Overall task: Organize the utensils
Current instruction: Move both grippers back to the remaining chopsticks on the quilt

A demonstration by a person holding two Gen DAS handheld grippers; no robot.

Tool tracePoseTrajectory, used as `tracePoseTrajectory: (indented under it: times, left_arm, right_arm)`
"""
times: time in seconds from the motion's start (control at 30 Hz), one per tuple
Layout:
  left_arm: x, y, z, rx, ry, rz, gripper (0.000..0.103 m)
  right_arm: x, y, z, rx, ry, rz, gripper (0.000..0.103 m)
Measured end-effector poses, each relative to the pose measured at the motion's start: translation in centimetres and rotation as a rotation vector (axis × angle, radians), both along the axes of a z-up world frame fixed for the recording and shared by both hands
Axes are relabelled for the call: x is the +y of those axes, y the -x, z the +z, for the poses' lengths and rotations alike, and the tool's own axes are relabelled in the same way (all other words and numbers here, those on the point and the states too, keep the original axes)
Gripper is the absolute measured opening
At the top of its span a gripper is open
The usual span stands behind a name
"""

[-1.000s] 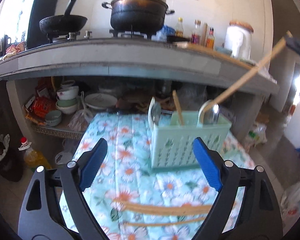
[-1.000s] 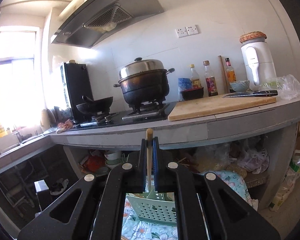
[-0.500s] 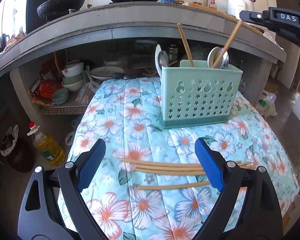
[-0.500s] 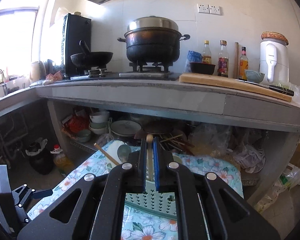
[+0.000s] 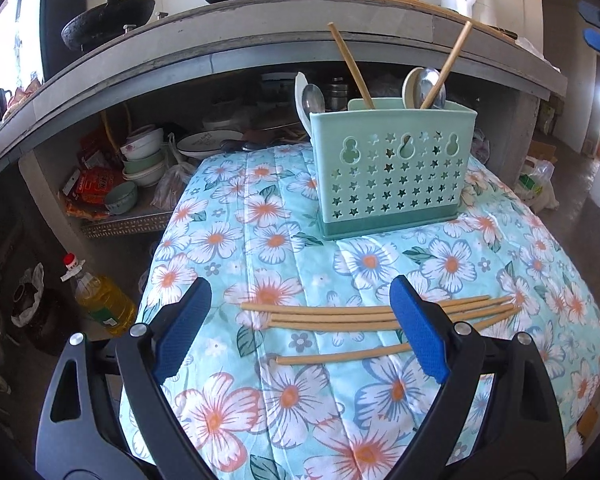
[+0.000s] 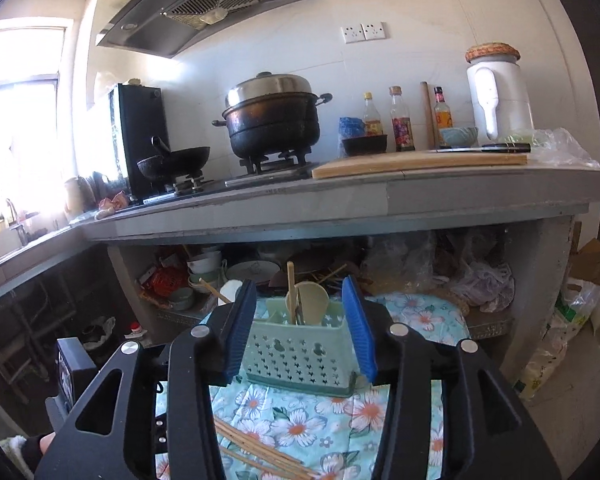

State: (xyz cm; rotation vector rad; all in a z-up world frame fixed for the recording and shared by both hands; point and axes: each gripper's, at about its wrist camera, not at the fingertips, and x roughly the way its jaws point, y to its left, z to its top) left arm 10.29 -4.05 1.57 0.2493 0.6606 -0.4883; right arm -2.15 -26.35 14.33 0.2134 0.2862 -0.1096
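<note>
A mint green utensil holder (image 5: 392,168) stands on the floral cloth (image 5: 284,400); it also shows in the right wrist view (image 6: 298,354). It holds two upright wooden chopsticks (image 5: 350,66) and several spoons (image 5: 422,88). Several loose chopsticks (image 5: 340,314) lie on the cloth in front of it. My left gripper (image 5: 300,320) is open and empty, low over the loose chopsticks. My right gripper (image 6: 298,332) is open and empty, above and in front of the holder.
A grey counter (image 6: 340,204) runs behind, with a pot (image 6: 270,116), wok (image 6: 174,160), bottles and a cutting board (image 6: 416,160). Bowls and plates (image 5: 144,156) sit on the shelf under it. An oil bottle (image 5: 100,300) stands on the floor at the left.
My right gripper held a chopstick and lowered it into the holder, then opened and let it go. My left gripper dropped toward the loose chopsticks on the cloth.
</note>
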Motion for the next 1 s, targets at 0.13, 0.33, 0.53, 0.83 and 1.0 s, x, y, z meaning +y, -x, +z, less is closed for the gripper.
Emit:
tracePoseTrajectory:
  times: [0.13, 0.33, 0.53, 0.83, 1.0]
  left_arm:
    - [-0.6, 0.9, -0.5, -0.005, -0.029, -0.067, 0.087]
    - [-3.8, 3.4, -2.0, -0.013, -0.139, -0.23, 0.086]
    - [-8.2, 6.0, -5.1, -0.106, -0.411, -0.38, 0.062]
    - [-10.8, 6.0, -7.8, -0.143, -0.606, -0.514, 0.034]
    - [-11.2, 5.8, -8.2, -0.131, -0.617, -0.534, 0.027]
  right_arm:
    - [-1.2, 0.9, -3.1, 0.127, -0.079, 0.009, 0.052]
    - [-2.2, 1.1, -9.7, 0.356, -0.231, -0.005, 0.052]
    - [-2.9, 1.6, -13.7, 0.441, -0.365, -0.011, 0.052]
    - [-2.8, 1.6, -14.0, 0.445, -0.389, -0.01, 0.052]
    - [-2.7, 1.3, -14.4, 0.453, -0.401, -0.007, 0.052]
